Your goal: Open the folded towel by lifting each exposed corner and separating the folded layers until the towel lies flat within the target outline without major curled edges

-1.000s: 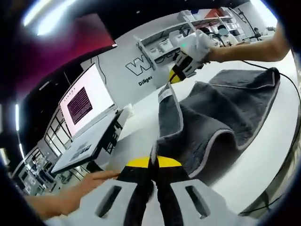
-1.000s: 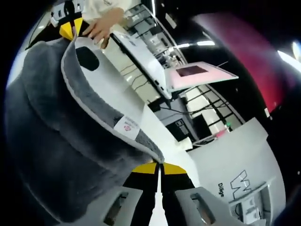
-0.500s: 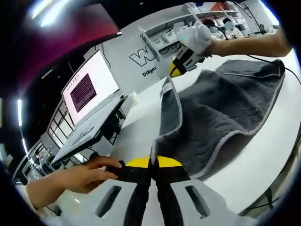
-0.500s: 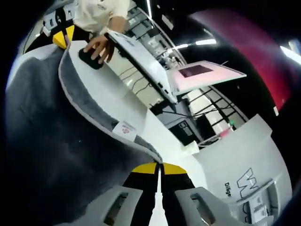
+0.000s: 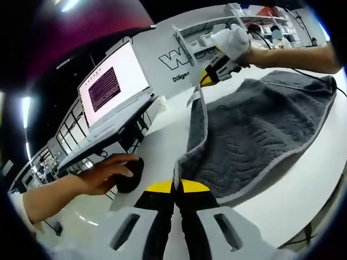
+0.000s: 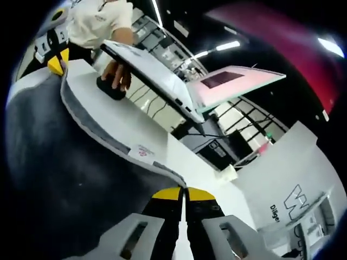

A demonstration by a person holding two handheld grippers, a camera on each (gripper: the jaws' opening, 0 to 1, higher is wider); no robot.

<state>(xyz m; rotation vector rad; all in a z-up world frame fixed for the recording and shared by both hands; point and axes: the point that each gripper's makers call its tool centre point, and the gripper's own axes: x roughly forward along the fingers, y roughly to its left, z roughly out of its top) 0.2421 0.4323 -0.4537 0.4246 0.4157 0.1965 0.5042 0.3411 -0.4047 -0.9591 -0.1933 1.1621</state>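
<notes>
A dark grey towel [image 5: 255, 135] with a pale grey hem hangs stretched above the white table [image 5: 152, 157]. My left gripper [image 5: 175, 187] is shut on one near corner of it. My right gripper [image 5: 209, 78], held by a gloved hand, pinches the far corner, where a small white label hangs. In the right gripper view the towel [image 6: 59, 173] spreads left from my right gripper [image 6: 183, 190], which is shut on the hem beside the white label [image 6: 142, 153]. The left gripper [image 6: 56, 60] shows at the towel's far corner.
A second person's hand [image 5: 105, 170] rests on a black mouse [image 5: 130, 176] on the table, also seen as a hand [image 6: 116, 73] in the right gripper view. An open laptop [image 5: 111, 103] stands on a stand behind. Shelving [image 5: 217, 32] lines the back wall.
The towel has been drawn flatter and lower, its fold opening out. The other person's hand has come to rest on the mouse. Both cameras shifted with the hands.
</notes>
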